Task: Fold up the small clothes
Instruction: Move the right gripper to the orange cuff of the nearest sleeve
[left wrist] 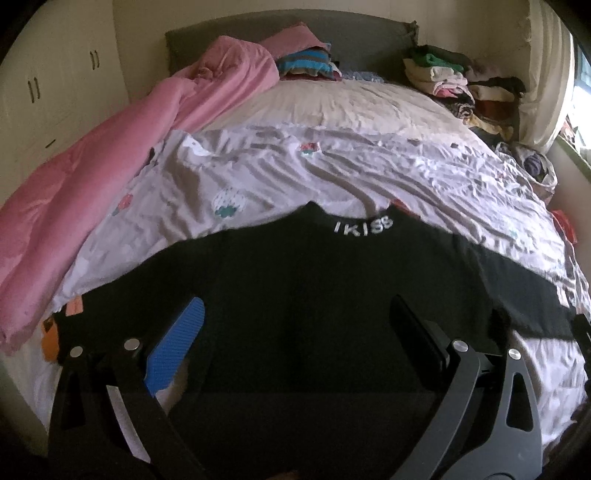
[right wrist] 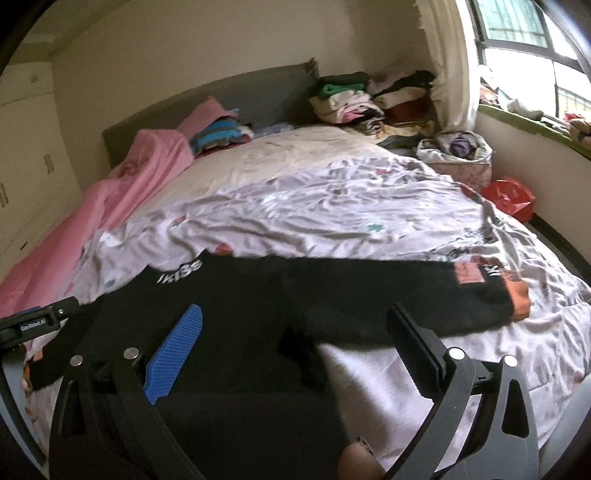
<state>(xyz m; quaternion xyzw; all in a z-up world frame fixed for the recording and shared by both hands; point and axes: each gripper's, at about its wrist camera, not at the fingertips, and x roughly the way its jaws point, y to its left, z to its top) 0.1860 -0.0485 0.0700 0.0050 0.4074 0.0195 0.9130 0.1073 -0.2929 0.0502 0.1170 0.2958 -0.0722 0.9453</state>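
Black top (left wrist: 303,280) spread flat on the near part of the bed, both tongs hovering over it with fingers spread.

Its collar, lettered "IKISS", points toward the far headboard (left wrist: 362,33), and one sleeve runs out to the right, ending in a cuff with a pink patch and orange edge (right wrist: 517,295). It lies on a crumpled white printed sheet (left wrist: 332,166). The left gripper (left wrist: 295,332) is above the top's body, its blue pad (left wrist: 177,347) and black finger wide apart, pinching nothing. The right gripper (right wrist: 295,339) is above the near right edge of the top, likewise spread and empty. A pink quilt (left wrist: 92,184) is heaped along the left side; folded clothes (left wrist: 447,74) are stacked at the far right corner, and a red bag (right wrist: 509,199) sits beside the bed at right.
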